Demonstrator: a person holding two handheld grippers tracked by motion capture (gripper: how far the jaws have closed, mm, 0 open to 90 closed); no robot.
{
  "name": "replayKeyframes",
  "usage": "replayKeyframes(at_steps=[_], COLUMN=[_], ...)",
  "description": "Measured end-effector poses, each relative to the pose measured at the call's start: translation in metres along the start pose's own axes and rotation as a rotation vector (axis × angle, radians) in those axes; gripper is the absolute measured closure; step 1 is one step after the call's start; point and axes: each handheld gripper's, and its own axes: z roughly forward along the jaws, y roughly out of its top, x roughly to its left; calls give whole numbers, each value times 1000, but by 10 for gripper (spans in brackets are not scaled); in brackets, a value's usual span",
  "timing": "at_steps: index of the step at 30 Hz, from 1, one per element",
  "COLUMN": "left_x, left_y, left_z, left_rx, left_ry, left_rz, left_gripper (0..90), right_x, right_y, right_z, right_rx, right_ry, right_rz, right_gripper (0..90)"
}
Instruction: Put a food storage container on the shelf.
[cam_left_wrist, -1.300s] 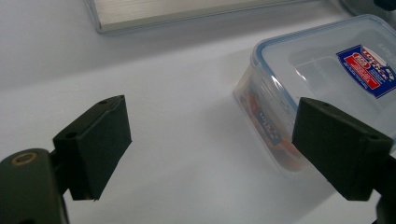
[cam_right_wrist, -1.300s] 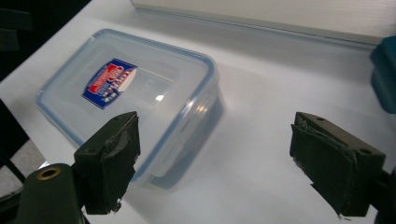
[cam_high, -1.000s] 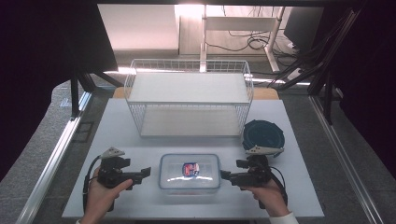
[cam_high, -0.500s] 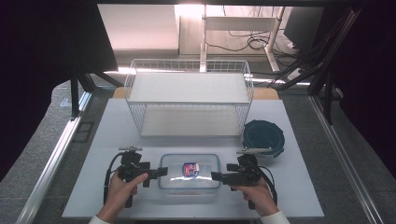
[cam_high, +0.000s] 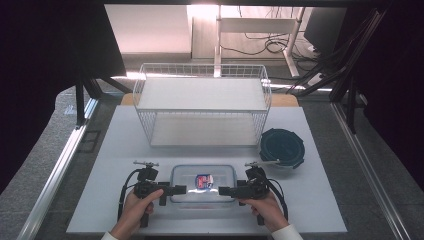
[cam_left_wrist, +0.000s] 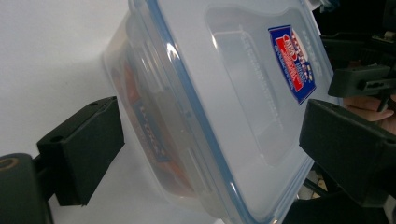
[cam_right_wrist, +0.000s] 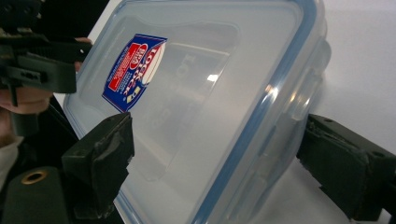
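Clear plastic box (cam_high: 203, 183) w/ red-blue sticker, text unreadable; both grippers' jaws wide, straddling ends.

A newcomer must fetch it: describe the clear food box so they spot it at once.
On the white table, in front of the wire shelf rack, lies a clear rectangular box between two hand-held grippers. Unlike the round dark lid at right, it has a blue-rimmed lid and a red-and-blue label.

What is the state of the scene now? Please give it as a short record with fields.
container: clear plastic box with blue-rimmed lid on, front centre of white table
left gripper: open, jaws astride the box's left end
right gripper: open, jaws astride the box's right end
rack: white wire basket behind the box
other: dark round lid at right
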Motion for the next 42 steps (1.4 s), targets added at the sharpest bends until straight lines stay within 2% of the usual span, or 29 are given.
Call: replayKeyframes(at_steps=[3,5,7,8,9,10,11,16,18,26,32,42], left_x=[2,3,1,1,1,1,1,-2,-3,-12,-20,-27], left_y=[0,-1,-2,-2,-2,-2,-2,-3,-3,-8,-8,-7], left_z=[2,3,3,1,1,0,-2,-7,-9,-17,-23,-29], left_rx=[6,5,0,-5,-5,-14,-19,-39,-50,-71,-96,-110], left_ry=[-21,-39,-20,-17,-17,-15,-14,7,8,33,58,43], left_rz=[-16,-19,-12,-10,-10,-13,-17,-30,-45,-43,-20,4], left_gripper=[67,110,136,164,185,208,208,297,323,379,412,427], right_x=[-3,-5,-6,-6,-6,-6,-6,-12,-10,-5,1,8], right_y=[0,0,-1,-1,-1,-2,-2,-3,-3,-6,-6,-1], right_z=[2,2,2,-1,-1,-6,-6,-12,-13,-20,-27,-35], right_rx=[-1,0,3,0,0,-13,-13,-25,-28,-50,-78,-93], right_ry=[16,27,32,28,28,27,27,62,58,52,39,32], right_rz=[23,40,52,67,67,82,82,141,137,144,107,48], right_gripper=[105,106,121,173,173,236,236,315,327,390,431,436])
